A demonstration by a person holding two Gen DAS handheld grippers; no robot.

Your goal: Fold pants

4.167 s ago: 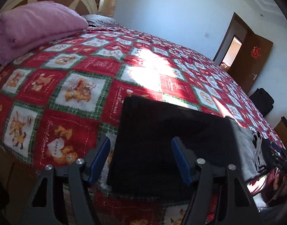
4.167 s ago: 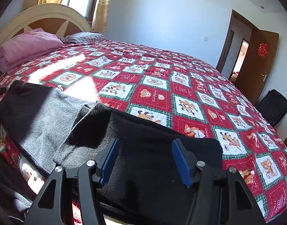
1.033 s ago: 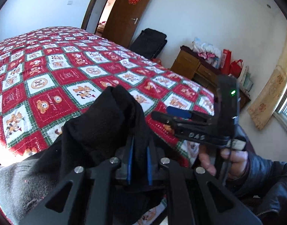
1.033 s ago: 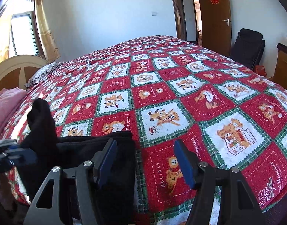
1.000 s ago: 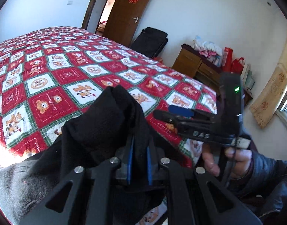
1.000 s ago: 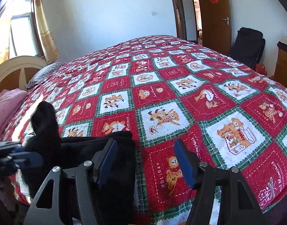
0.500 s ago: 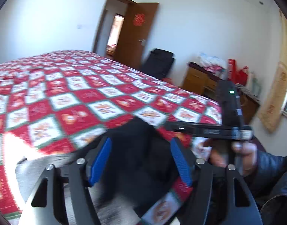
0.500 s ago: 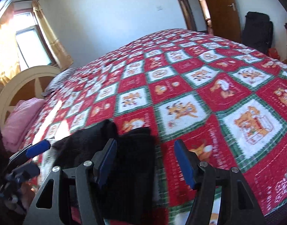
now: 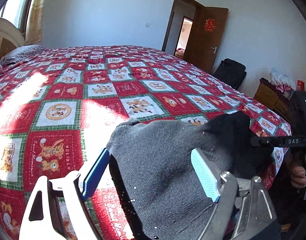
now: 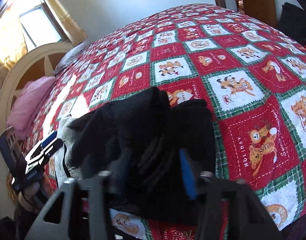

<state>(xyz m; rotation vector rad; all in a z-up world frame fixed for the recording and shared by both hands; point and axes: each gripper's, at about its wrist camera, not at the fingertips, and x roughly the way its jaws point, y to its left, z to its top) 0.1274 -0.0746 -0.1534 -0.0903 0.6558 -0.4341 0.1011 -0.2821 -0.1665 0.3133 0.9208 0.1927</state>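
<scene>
The dark pants (image 9: 167,166) lie bunched near the front edge of the bed, grey inside showing on the left and black fabric (image 10: 145,132) heaped on the right. My left gripper (image 9: 151,172) is open, its blue pads either side of the grey cloth without clamping it. My right gripper (image 10: 155,164) is open over the black heap, the cloth lying between its fingers. Each gripper shows in the other's view: the right gripper (image 9: 281,141) at the far right edge, the left gripper (image 10: 40,150) at the lower left.
The bed carries a red, green and white bear-patterned quilt (image 9: 117,92). A pink folded blanket (image 10: 30,104) and a striped pillow (image 9: 22,53) lie by the headboard. A black suitcase (image 9: 231,72), a wooden cabinet (image 9: 273,98) and an open door (image 9: 209,38) stand beyond.
My left gripper carried the pant end over toward the right, then opened and let it go. It has swung back left. My right gripper has dropped lower over the black heap.
</scene>
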